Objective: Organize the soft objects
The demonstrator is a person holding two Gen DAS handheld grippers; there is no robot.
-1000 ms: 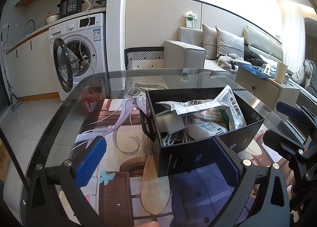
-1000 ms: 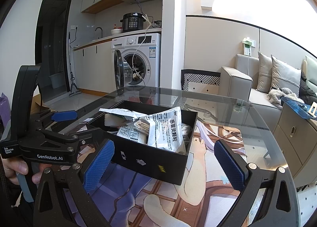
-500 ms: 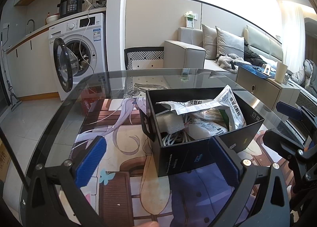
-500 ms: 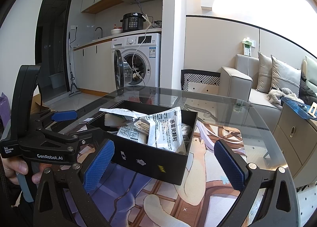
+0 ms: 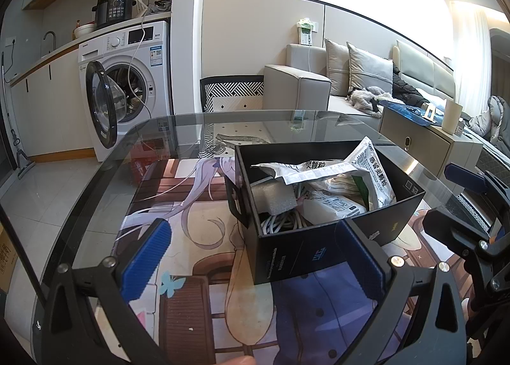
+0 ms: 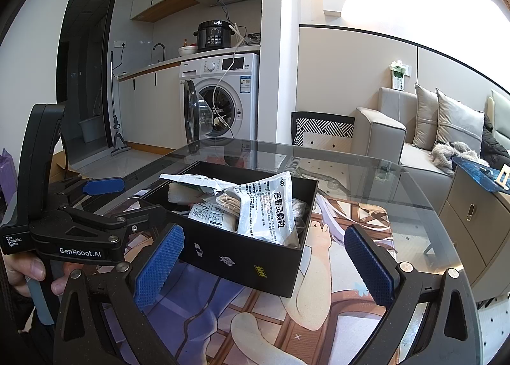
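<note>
A black open box (image 5: 322, 253) (image 6: 242, 261) stands on the glass table. Inside lie white printed packets (image 5: 371, 174) (image 6: 271, 205), a white foam block (image 5: 275, 197) and a coil of white cable (image 5: 280, 221). My left gripper (image 5: 255, 256) hovers open just in front of the box's near corner, nothing between its blue pads. My right gripper (image 6: 263, 266) is open too, facing another side of the box from close by. In the right wrist view the left gripper (image 6: 95, 202) shows at the left, held by a hand (image 6: 28, 272).
The round glass table (image 5: 95, 193) covers a printed illustrated mat (image 6: 334, 295). Beyond it are a washing machine with its door open (image 5: 127, 91), a patterned chair (image 5: 232, 91), a sofa with cushions (image 5: 350, 78) and a beige cabinet (image 5: 430, 148).
</note>
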